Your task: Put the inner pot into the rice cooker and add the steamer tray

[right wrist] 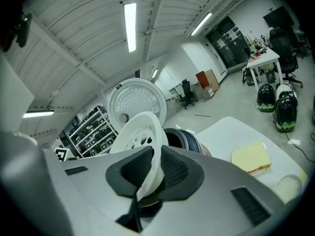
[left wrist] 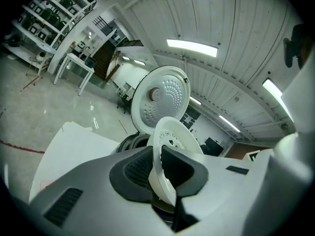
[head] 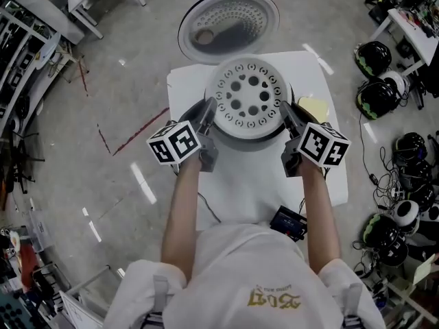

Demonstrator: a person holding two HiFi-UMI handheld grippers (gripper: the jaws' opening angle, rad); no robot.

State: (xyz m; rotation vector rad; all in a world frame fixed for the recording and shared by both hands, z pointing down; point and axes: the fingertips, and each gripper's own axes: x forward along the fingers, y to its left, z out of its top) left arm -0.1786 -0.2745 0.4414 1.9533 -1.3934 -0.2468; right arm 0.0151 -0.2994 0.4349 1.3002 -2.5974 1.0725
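Head view: the steamer tray (head: pixel 248 96) covers the mouth of the open rice cooker (head: pixel 248 141) on the desk (head: pixel 254 190); left gripper (head: pixel 208 112) and right gripper (head: pixel 288 114) each clamp its rim between narrow fingers (left wrist: pixel 134 170), on opposite sides

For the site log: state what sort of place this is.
Probably a lab or workshop, not a kitchen. Open shelves loaded with gear line one wall, helmets and cables lie on the bare floor, and a desk stands further off.
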